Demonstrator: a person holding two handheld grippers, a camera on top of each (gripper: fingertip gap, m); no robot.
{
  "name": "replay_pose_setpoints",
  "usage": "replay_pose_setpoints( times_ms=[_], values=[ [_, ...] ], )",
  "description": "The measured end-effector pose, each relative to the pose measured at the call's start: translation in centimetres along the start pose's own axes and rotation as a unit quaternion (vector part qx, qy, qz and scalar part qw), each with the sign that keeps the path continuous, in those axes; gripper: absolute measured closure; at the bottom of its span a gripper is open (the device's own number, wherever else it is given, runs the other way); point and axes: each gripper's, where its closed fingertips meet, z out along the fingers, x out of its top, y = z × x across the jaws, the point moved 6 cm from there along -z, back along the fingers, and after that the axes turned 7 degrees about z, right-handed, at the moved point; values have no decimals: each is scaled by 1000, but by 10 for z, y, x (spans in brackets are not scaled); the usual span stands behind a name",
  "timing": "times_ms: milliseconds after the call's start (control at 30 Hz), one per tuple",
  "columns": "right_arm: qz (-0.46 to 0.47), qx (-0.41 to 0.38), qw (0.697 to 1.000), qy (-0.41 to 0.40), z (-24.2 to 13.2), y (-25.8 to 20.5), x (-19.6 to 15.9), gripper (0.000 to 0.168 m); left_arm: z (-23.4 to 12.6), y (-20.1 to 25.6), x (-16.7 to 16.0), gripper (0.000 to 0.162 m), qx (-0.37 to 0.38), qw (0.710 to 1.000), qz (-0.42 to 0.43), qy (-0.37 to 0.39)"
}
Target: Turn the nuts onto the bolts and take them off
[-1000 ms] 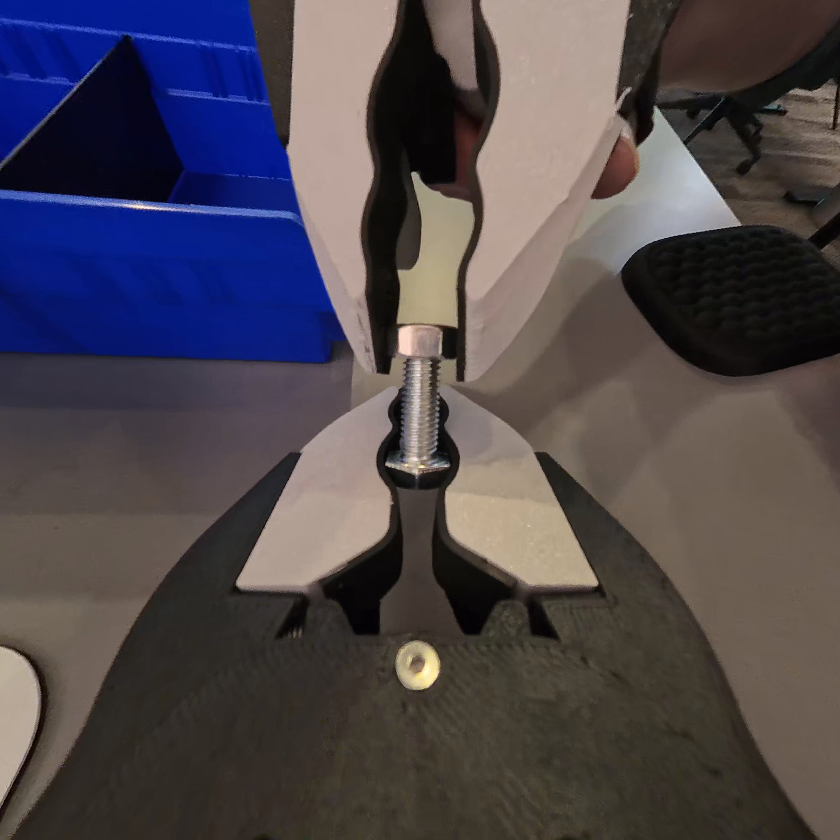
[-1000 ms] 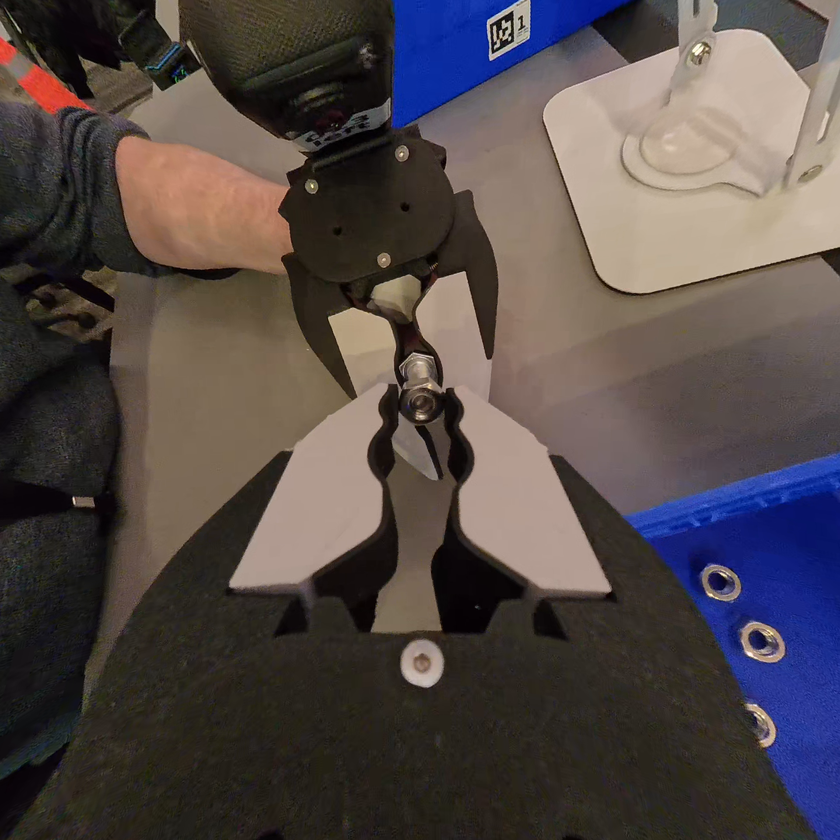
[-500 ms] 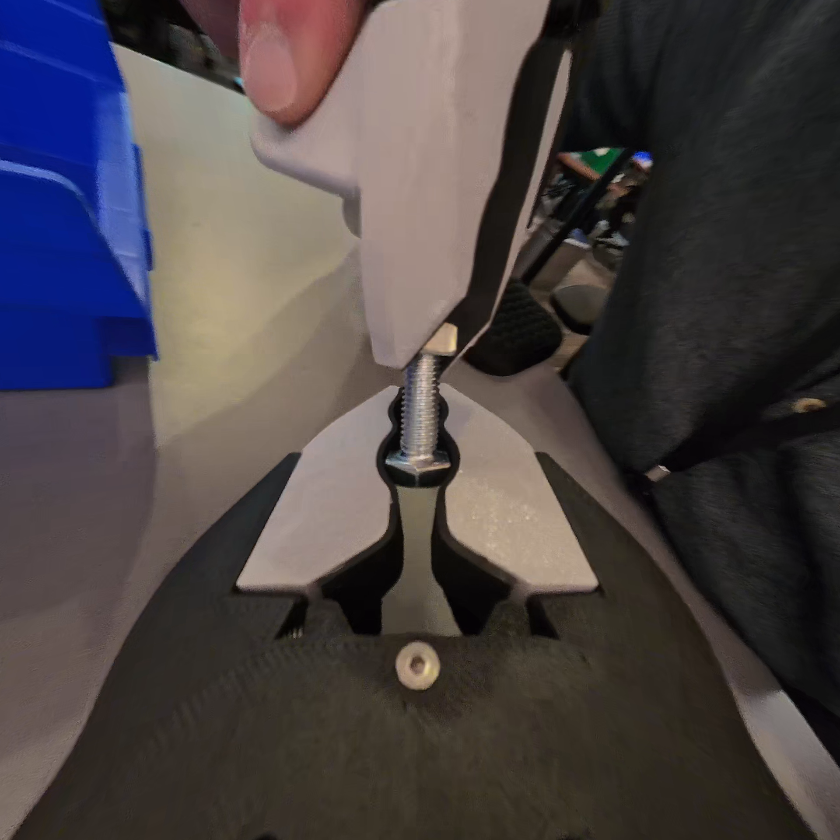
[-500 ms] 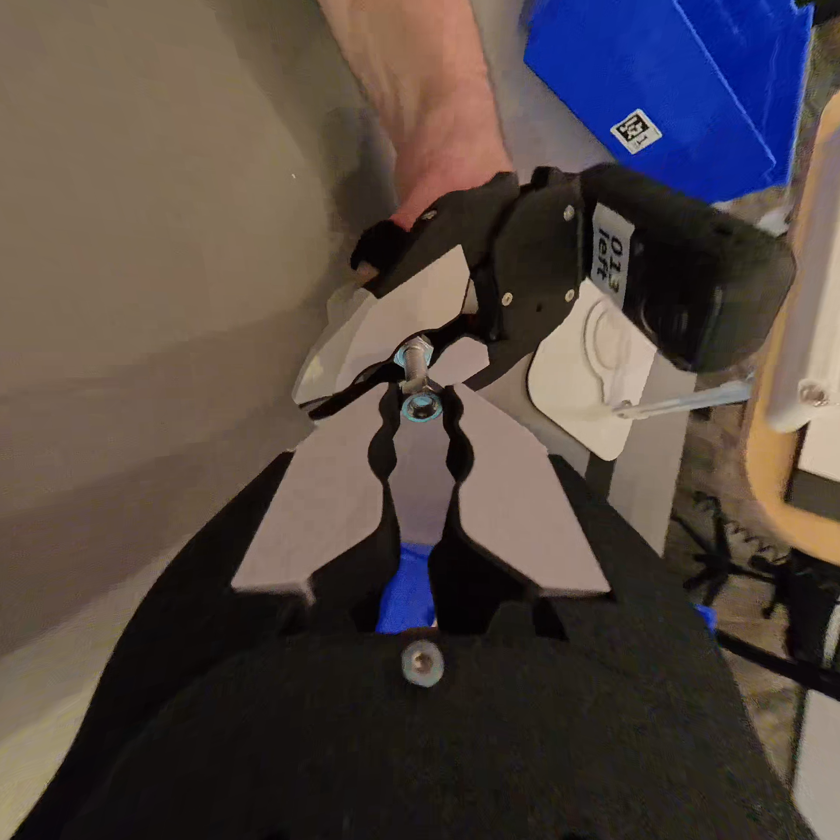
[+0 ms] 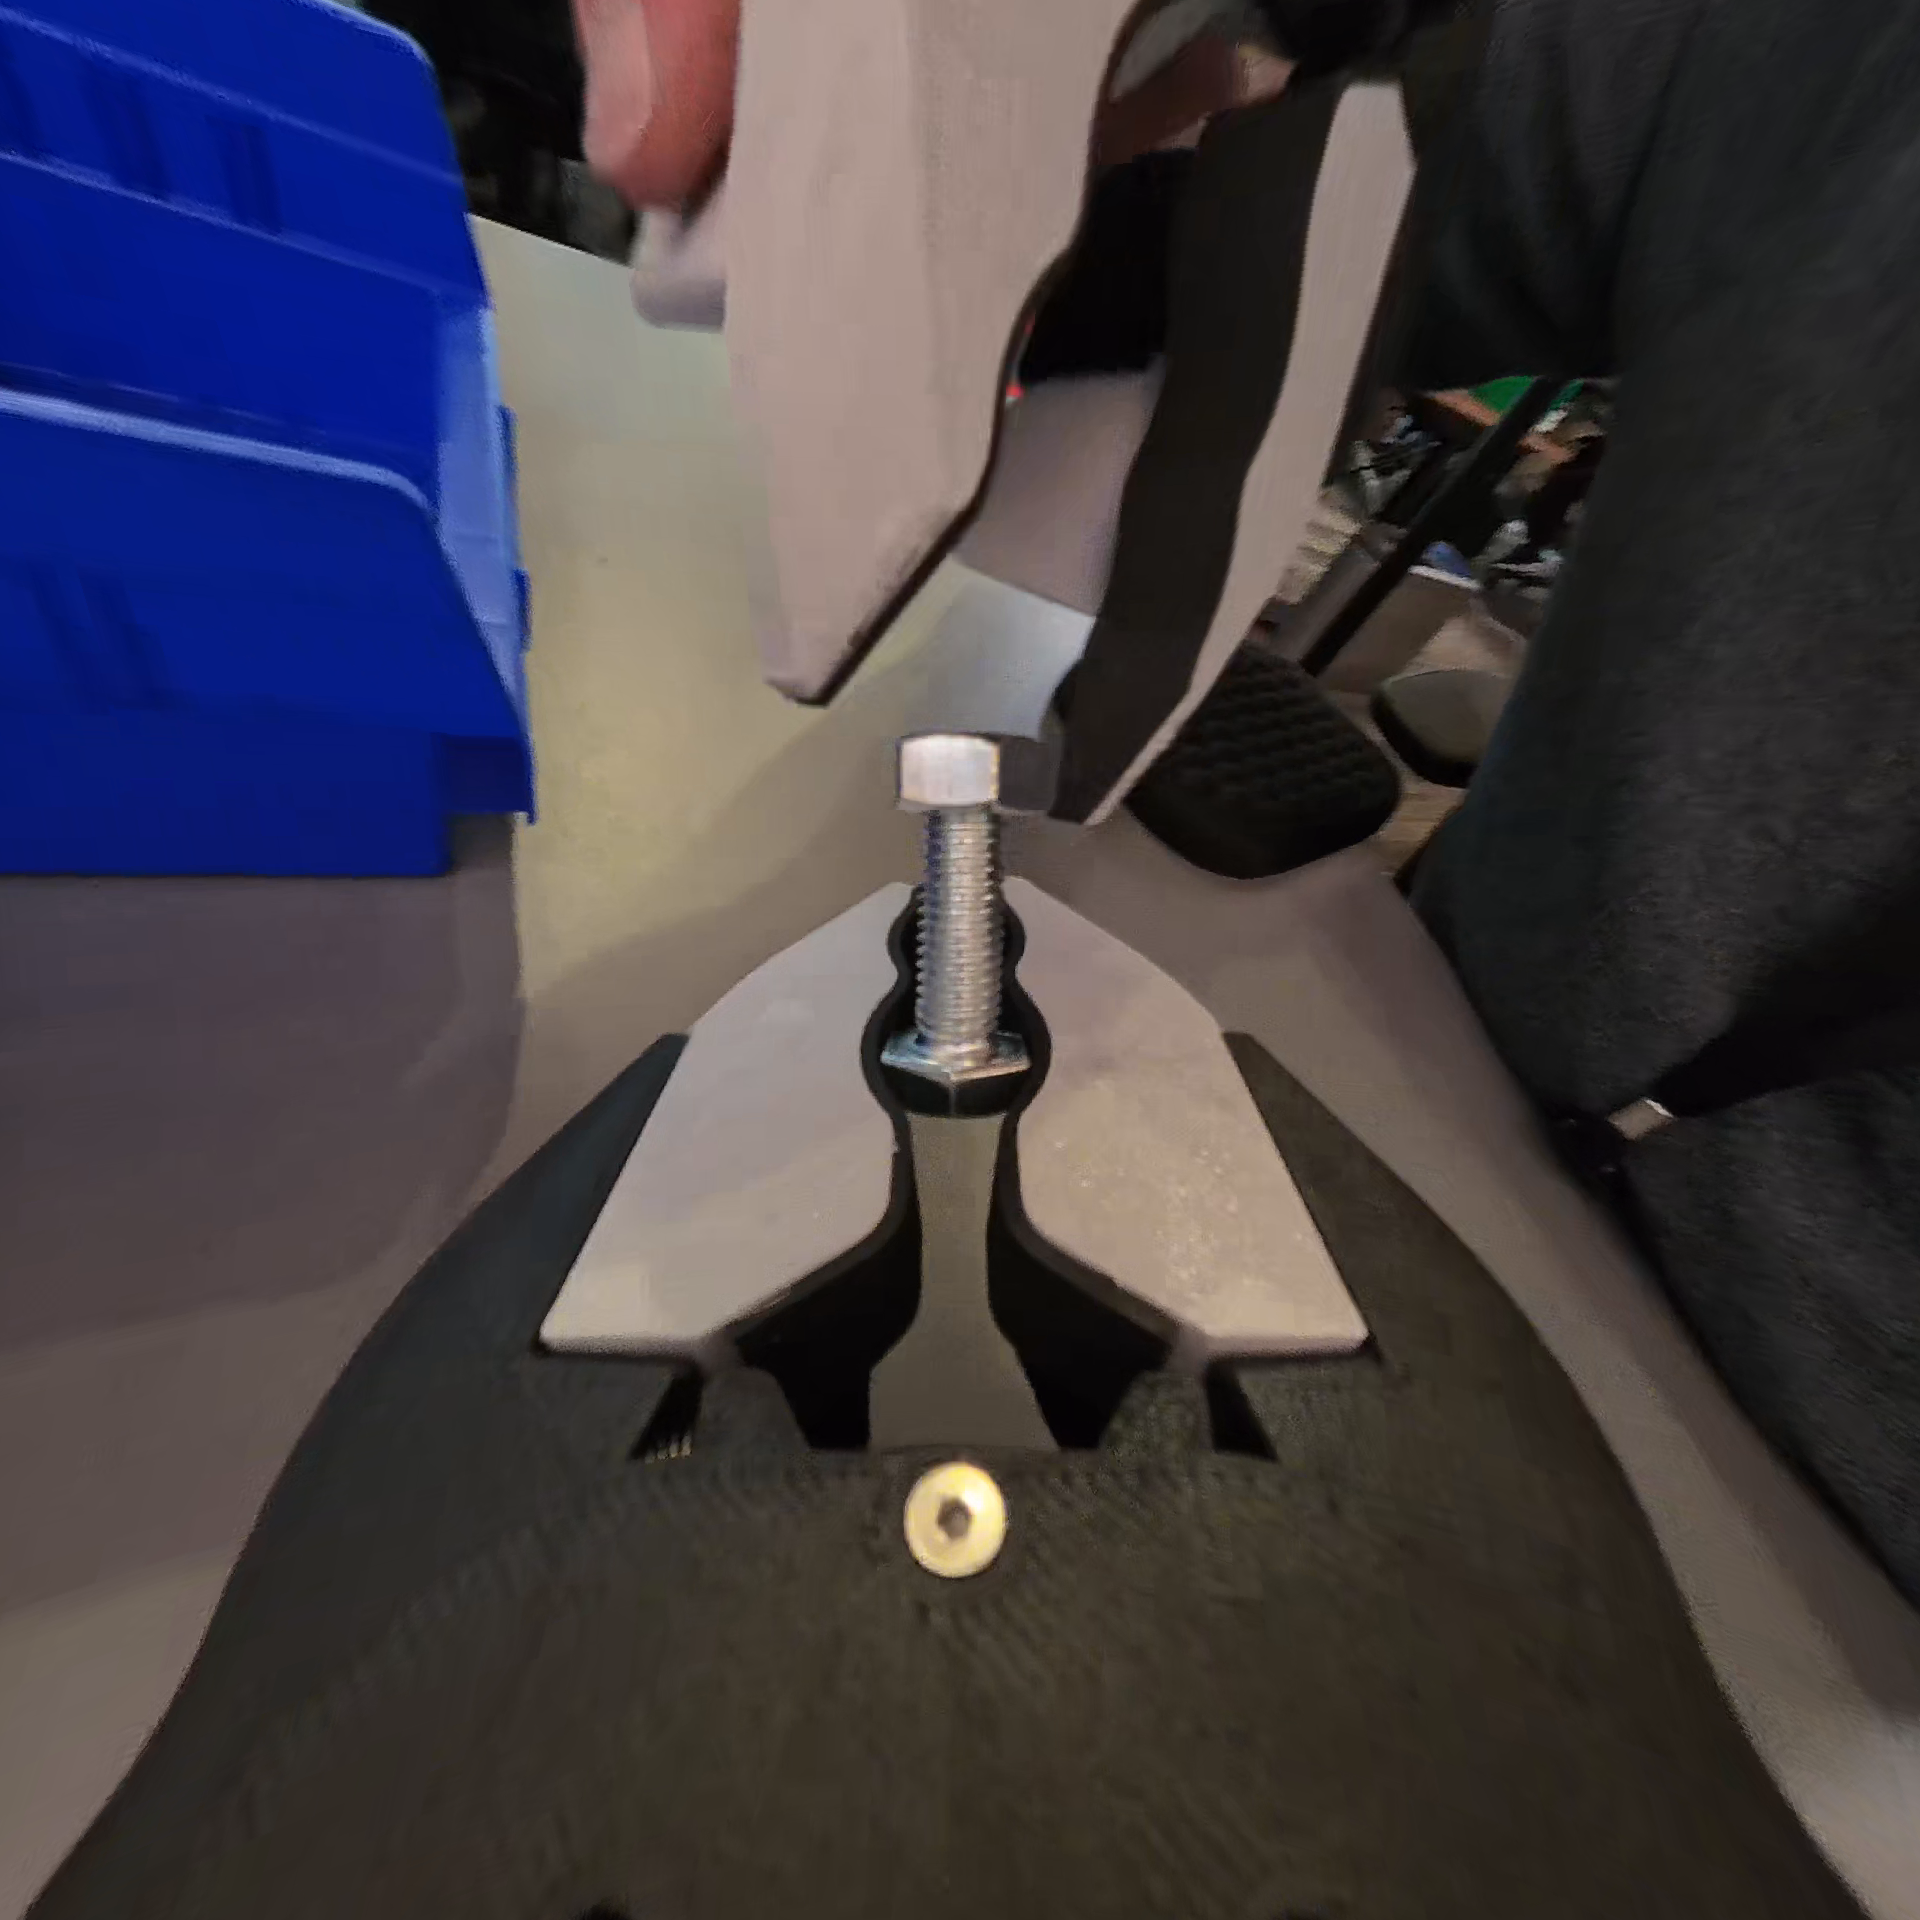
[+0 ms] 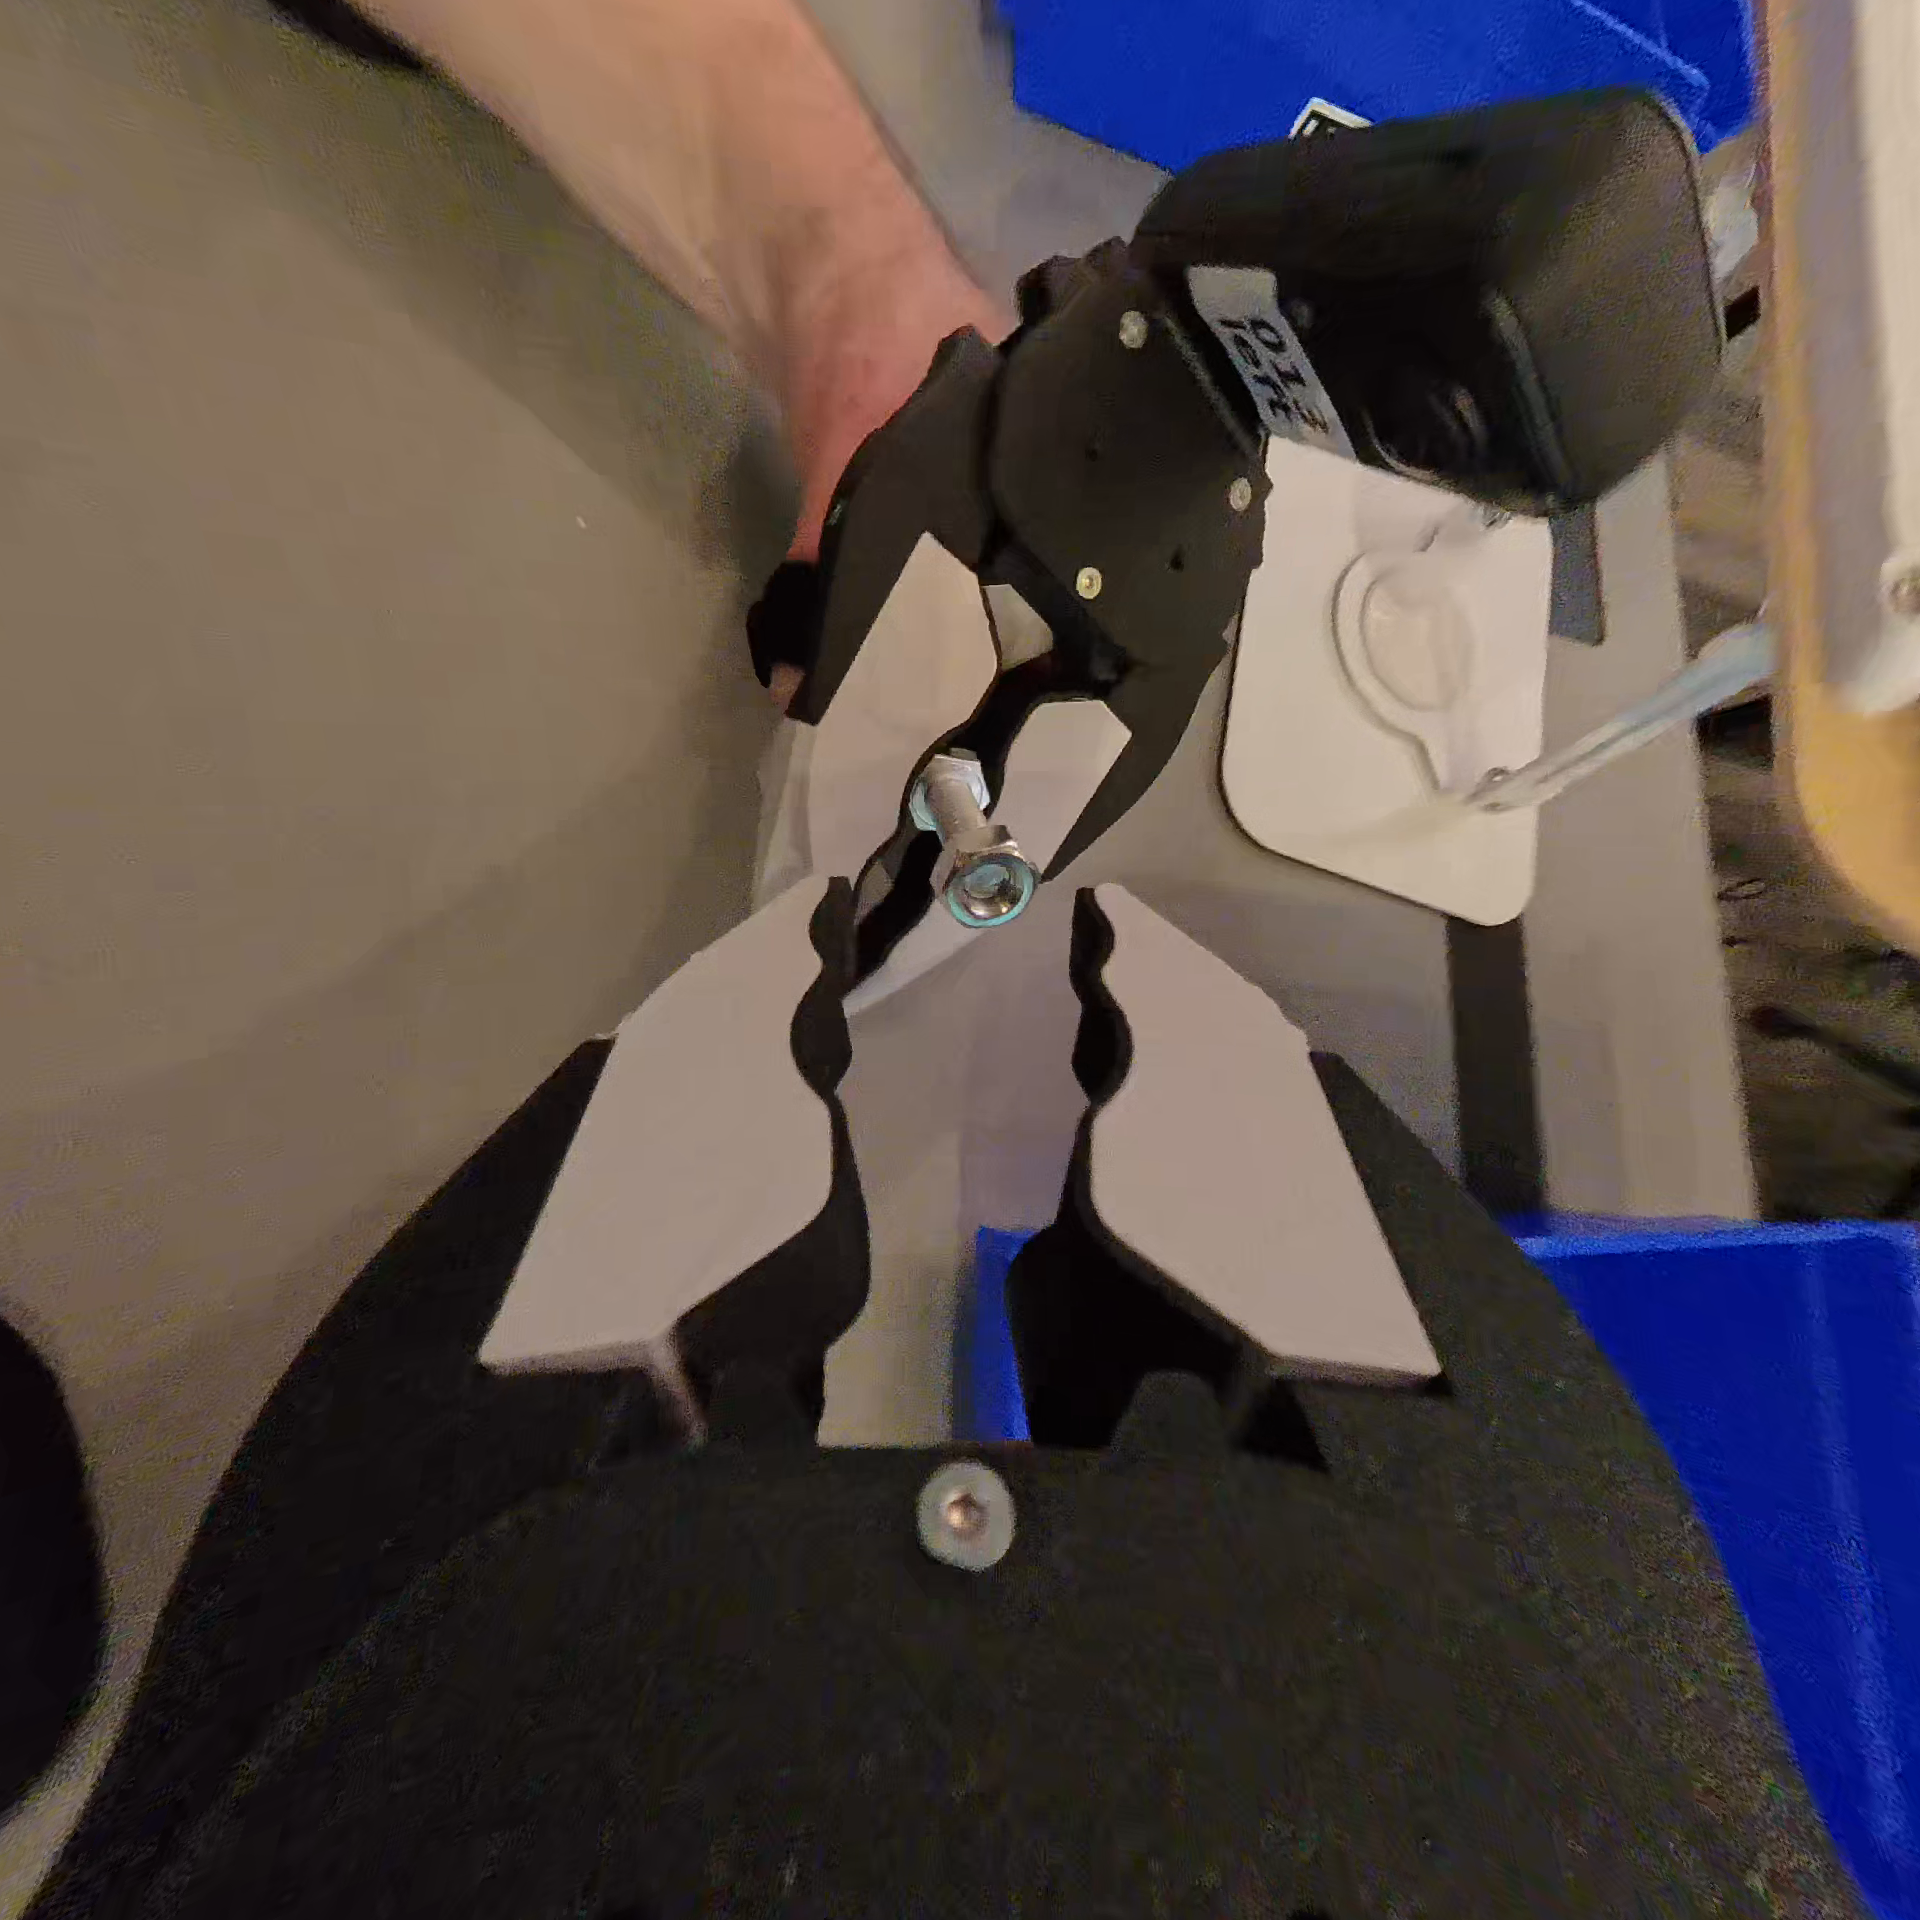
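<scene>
Left claw (image 5: 958, 997), frame centre, clamped tight on the bolt (image 5: 958, 966) just above its head, shank pointing away. Nut (image 5: 951, 771) sits at the shank's far end. Beyond, the right claw (image 6: 956, 914) stands spread wide, empty, around the nut. Blue bin (image 5: 239, 499) upper left.

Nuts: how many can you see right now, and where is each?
1. The nut sits at the far tip of the bolt, which the left gripper clamps; the right gripper is open beside it. The blue bin may hide more.
</scene>
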Motion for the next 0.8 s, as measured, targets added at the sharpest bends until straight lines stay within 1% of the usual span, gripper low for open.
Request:
replay_pose_setpoints(
  times_ms=[100, 200, 267, 333, 367, 400, 467, 567, 633, 733, 767, 800],
  values=[
    [151, 41, 987, 35, -1, 7, -5, 130, -2, -6, 4, 152, 67, 997, 26, -10],
    [248, 59, 965, 62, 1, 12, -12, 133, -2, -10, 6, 152, 124, 990, 53, -31],
    [303, 77, 947, 78, 4, 13, -15, 139, -1, -12, 6, 152, 153, 985, 65, -49],
    [331, 76, 937, 77, 8, 14, -20, 141, 0, -14, 5, 152, 183, 978, 80, -63],
    [338, 82, 934, 78, 10, 13, -21, 142, 1, -14, 5, 152, 191, 975, 83, -73],
    [343, 89, 931, 84, 11, 12, -21, 148, 2, -15, 4, 153, 201, 972, 90, -81],
    [344, 91, 931, 86, 12, 11, -22, 149, 2, -16, 3, 153, 221, 965, 101, -95],
    [302, 78, 947, 77, 12, 10, -21, 149, 2, -16, 3, 153, 214, 967, 96, -96],
    [243, 68, 966, 64, 11, 8, -18, 149, 3, -14, 2, 152, 192, 973, 89, -94],
    [82, 29, 996, 25, 10, 2, -16, 150, 6, -9, 0, 152, 132, 986, 55, -89],
    [8, 8, 1000, 7, 11, -1, -15, 150, 8, -7, -2, 153, 109, 990, 45, -84],
    [-69, -13, 997, -12, 11, -5, -14, 150, 9, -4, -3, 153, 75, 994, 25, -74]
  ],
)
